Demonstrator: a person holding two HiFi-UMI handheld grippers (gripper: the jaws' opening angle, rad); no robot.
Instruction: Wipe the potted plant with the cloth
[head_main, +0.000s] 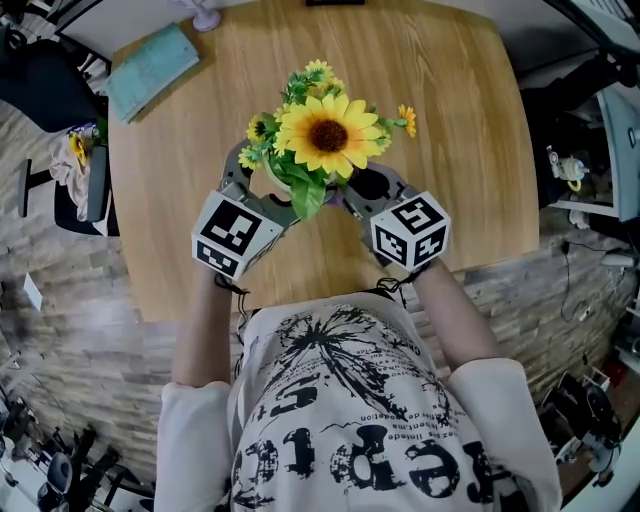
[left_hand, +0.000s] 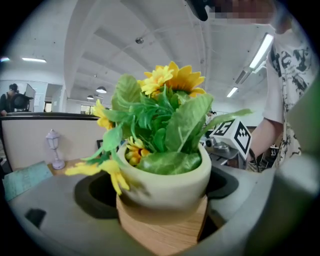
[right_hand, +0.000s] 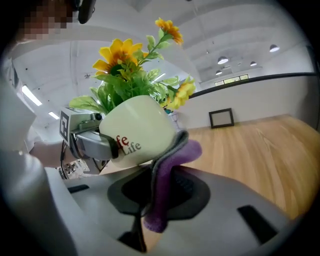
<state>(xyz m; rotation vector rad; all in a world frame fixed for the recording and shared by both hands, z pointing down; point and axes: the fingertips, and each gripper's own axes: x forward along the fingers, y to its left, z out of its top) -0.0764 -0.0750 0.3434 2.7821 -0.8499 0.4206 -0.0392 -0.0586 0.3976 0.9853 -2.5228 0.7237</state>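
Pot's lettering (right_hand: 128, 144) cut short (behind left fingers (right_hand: 93, 143)).

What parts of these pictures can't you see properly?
1. Right gripper view: the print on the pot is half covered by the fingers of the left gripper. Only "fe Life" shows.
2. Head view: the pot is nearly hidden under the sunflower.
3. Head view: the cloth cannot be made out behind the flowers and the right gripper.
4. Left gripper view: the bottom edge cuts off the wooden base.
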